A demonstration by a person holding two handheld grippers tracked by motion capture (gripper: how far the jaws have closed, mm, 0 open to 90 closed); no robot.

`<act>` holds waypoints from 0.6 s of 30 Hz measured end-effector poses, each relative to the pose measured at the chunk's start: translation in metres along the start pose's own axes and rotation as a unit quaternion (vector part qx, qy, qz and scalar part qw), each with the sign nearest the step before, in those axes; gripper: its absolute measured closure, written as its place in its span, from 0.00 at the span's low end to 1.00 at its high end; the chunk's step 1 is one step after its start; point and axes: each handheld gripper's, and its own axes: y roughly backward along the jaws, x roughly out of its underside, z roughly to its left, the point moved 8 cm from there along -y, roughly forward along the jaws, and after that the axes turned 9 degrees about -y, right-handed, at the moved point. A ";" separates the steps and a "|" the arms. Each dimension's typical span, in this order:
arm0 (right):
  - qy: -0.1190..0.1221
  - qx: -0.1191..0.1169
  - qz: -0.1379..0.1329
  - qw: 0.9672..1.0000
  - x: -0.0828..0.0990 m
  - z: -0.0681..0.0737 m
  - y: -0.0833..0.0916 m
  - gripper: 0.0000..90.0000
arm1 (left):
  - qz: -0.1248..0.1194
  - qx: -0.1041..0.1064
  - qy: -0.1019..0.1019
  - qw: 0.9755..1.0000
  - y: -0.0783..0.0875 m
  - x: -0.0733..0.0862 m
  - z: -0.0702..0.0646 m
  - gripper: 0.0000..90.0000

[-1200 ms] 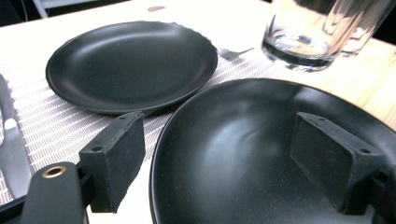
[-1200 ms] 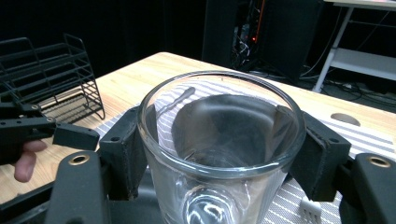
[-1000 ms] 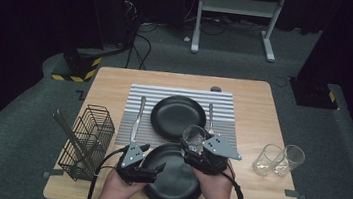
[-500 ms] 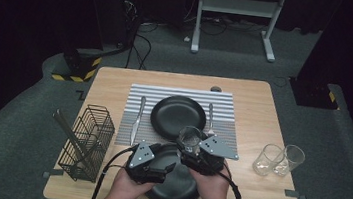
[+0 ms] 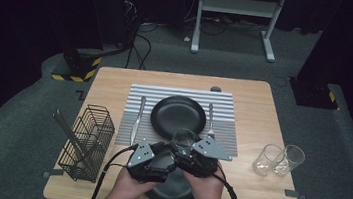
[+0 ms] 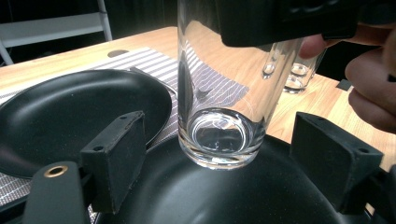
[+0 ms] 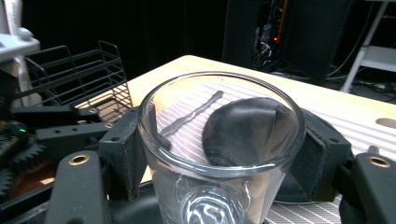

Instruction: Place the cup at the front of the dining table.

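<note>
My right gripper (image 7: 222, 154) is shut on a clear drinking glass (image 7: 187, 168), with a black pad pressing on each side just under the rim. The glass (image 5: 183, 139) stands upright over the near black plate (image 5: 173, 196), its base (image 6: 219, 140) at or just above the plate's surface. From the left, my left gripper (image 6: 223, 147) reaches in open; its jaws flank the bottom of the glass with a gap on both sides. In the high view the two grippers (image 5: 170, 156) (image 5: 184, 151) sit close together at the table's front edge.
A second black plate (image 5: 178, 116) lies on a striped placemat (image 5: 226, 110), with a knife (image 5: 137, 115) to its left and a fork (image 5: 210, 117) to its right. Two empty glasses (image 5: 268, 160) (image 5: 292, 157) stand at the right. A wire basket (image 5: 86, 142) stands at the left.
My left gripper has edged to the right, closer to the glass. The right gripper and the glass have hardly moved.
</note>
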 end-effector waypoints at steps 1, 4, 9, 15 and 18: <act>-0.001 -0.003 0.001 1.000 0.000 0.001 0.000 0.32 | 0.001 -0.001 -0.001 1.000 -0.001 0.000 0.000 0.21; 0.002 -0.006 0.003 1.000 0.000 0.004 -0.001 0.32 | -0.001 0.002 -0.001 1.000 -0.001 0.000 0.000 0.21; -0.001 -0.011 0.006 1.000 0.002 0.007 0.000 0.32 | 0.002 0.007 -0.007 1.000 -0.003 0.003 -0.004 0.22; -0.002 -0.023 0.007 1.000 0.006 0.015 -0.001 0.32 | -0.001 0.003 -0.005 1.000 -0.002 0.007 -0.002 0.22; -0.002 -0.029 0.008 1.000 0.007 0.019 -0.003 0.32 | -0.009 0.009 0.006 1.000 0.001 0.005 0.001 0.22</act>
